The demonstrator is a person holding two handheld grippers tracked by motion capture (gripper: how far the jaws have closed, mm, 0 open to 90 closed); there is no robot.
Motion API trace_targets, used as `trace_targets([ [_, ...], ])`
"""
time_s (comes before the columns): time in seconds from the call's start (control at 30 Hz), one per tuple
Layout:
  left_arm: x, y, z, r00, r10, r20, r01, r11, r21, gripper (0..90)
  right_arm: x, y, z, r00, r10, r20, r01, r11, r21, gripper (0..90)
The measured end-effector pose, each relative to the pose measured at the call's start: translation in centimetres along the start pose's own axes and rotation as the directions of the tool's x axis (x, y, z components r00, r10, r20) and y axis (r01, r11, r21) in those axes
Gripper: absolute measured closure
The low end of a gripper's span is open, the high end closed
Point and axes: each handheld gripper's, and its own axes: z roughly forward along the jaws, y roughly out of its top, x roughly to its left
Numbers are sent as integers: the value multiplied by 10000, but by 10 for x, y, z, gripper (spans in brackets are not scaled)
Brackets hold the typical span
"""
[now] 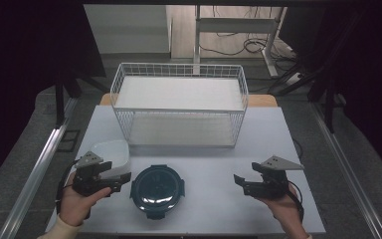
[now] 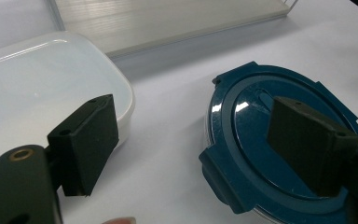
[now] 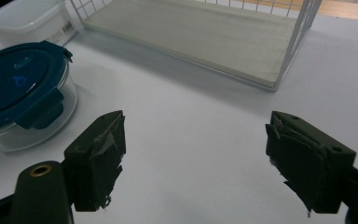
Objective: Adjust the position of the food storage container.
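High view is showing both tools, left tool and right tool, gaping with nothing held; round blue-lidded container and white box are sitting untouched before the unfilled wire basket.

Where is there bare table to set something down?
Widest free patch: between the round blue-lidded container and the right gripper, in front of the wire rack. Crowded at front left, where the white tub, the blue-lidded container and the left gripper cluster.
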Motion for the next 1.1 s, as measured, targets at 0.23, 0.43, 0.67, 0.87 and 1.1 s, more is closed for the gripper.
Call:
trace_targets([
  [0.23, 1, 0, -8, 9999, 111, 14, -111, 9998, -154, 157, 2, 2, 0, 10000, 6, -32, -5, 10000, 78, 197],
  [0.43, 2, -5, -13, 9998, 181, -30, -181, 9998, -49, 159, 4, 6, 0, 9996, -263, -58, 264, 9995, 150, 207],
  [0.67, -3, -4, -13, 9998, 188, 28, -188, 9998, 14, 161, 6, 5, 1, 9995, -300, -49, 301, 9993, 211, 212],
  [0.87, -9, -2, -15, 9998, 195, 67, -196, 9997, 162, 157, 5, 5, -6, 9997, -228, -24, 228, 9997, 81, 225],
  [1.1, -12, -1, -14, 9989, 376, 296, -383, 9990, 222, 243, 5, 2, -13, 9998, 4, 204, -3, 10000, -54, 227],
])
